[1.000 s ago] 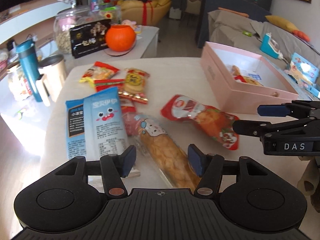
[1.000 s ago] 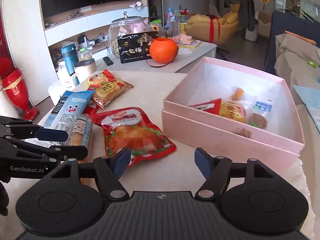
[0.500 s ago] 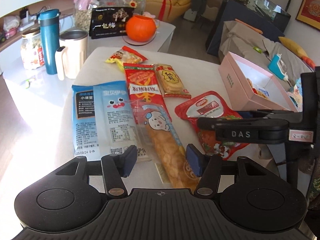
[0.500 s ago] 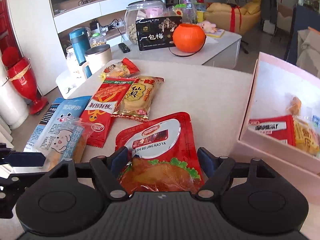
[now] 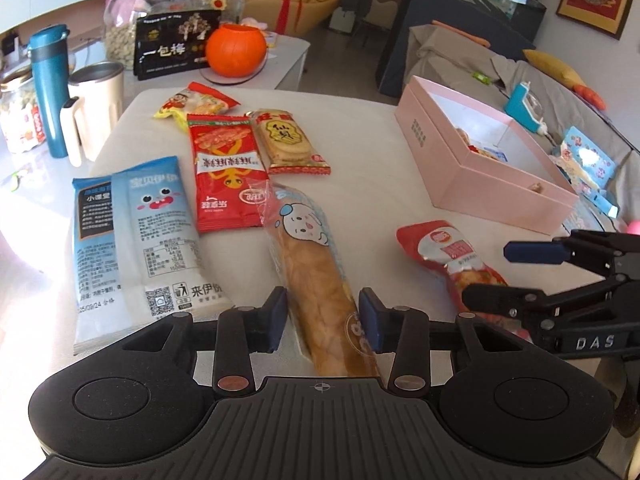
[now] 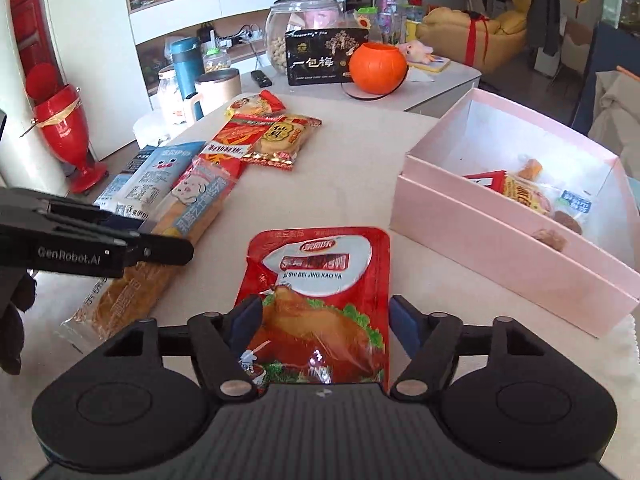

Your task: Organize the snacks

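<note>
left gripper: jaws closing, long clear-wrapped bread stick between the pads; right pad at the wrapper edge, a sliver of gap on the left, so not clamped yet
right gripper: jaws spread wide, red roast-duck pouch lying between them; pads flank the pouch edges, can't tell if they touch, no squeeze visible
bread stick: flat on the table, near end at the near edge under the left gripper, far end pointing to the table middle and overlapping the red sachet's corner
duck pouch: flat near the near edge, just in front of the pink box's near wall, apart from it
pink box: open, at the right edge of the table; holds a few small wrapped snacks bunched in its right part
blue packets: two side by side, overlapping, at the left edge, next to the bread stick
red sachet: middle-left of the table, beyond the blue packets
rice cracker pack: just right of the red sachet, touching it
yellow-red pack: toward the far-left corner, beyond the sachet
off-table: orange pumpkin bucket and black gift box on the white counter behind the far edge; cream mug and teal flask to the left
</note>
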`<action>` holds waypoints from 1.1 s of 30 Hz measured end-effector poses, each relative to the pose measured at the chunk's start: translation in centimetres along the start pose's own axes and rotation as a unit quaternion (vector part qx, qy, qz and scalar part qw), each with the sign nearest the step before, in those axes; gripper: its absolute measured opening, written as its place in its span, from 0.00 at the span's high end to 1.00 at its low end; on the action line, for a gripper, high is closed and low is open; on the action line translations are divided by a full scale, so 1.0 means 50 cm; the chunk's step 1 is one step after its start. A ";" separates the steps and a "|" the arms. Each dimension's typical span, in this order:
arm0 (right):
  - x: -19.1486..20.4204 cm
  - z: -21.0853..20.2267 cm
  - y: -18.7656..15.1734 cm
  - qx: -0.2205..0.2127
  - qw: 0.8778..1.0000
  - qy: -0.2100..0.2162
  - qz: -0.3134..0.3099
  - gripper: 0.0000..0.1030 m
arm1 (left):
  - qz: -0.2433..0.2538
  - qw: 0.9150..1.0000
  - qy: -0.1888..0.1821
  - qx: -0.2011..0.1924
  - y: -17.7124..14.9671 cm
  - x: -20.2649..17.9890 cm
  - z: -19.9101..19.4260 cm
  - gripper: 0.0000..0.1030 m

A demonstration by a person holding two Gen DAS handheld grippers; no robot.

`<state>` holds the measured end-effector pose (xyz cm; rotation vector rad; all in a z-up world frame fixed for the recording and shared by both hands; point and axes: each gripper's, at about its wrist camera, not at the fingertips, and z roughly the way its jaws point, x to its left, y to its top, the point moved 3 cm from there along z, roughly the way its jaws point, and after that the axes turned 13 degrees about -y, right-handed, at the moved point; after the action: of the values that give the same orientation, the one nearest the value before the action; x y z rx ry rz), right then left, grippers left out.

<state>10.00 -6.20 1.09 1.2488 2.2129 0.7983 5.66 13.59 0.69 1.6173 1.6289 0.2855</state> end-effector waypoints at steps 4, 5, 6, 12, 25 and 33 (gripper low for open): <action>-0.010 0.017 0.016 0.015 0.999 0.004 0.052 0.22 | 0.006 1.000 0.006 -0.003 -0.004 -0.005 0.000 0.57; -0.009 0.033 0.018 0.033 0.997 0.001 0.066 0.22 | 0.005 1.000 0.005 -0.004 -0.005 -0.003 -0.001 0.57; -0.007 0.049 0.019 0.051 0.996 -0.002 0.078 0.21 | 0.003 1.000 0.004 -0.005 -0.006 -0.003 -0.002 0.57; 0.031 0.088 0.019 0.038 0.994 -0.040 0.092 0.00 | 0.004 1.000 0.005 -0.005 -0.008 -0.002 -0.005 0.57; -0.014 0.038 -0.031 0.049 0.999 -0.019 0.003 0.01 | 0.009 1.000 0.005 0.008 -0.001 -0.011 0.002 0.56; -0.097 -0.020 -0.051 0.004 0.996 0.022 0.081 0.05 | 0.046 0.998 0.000 0.035 0.010 -0.054 0.035 0.64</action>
<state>10.13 -11.72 0.63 1.4423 2.1715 0.8879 6.82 10.54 0.89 1.7476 1.5830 0.2783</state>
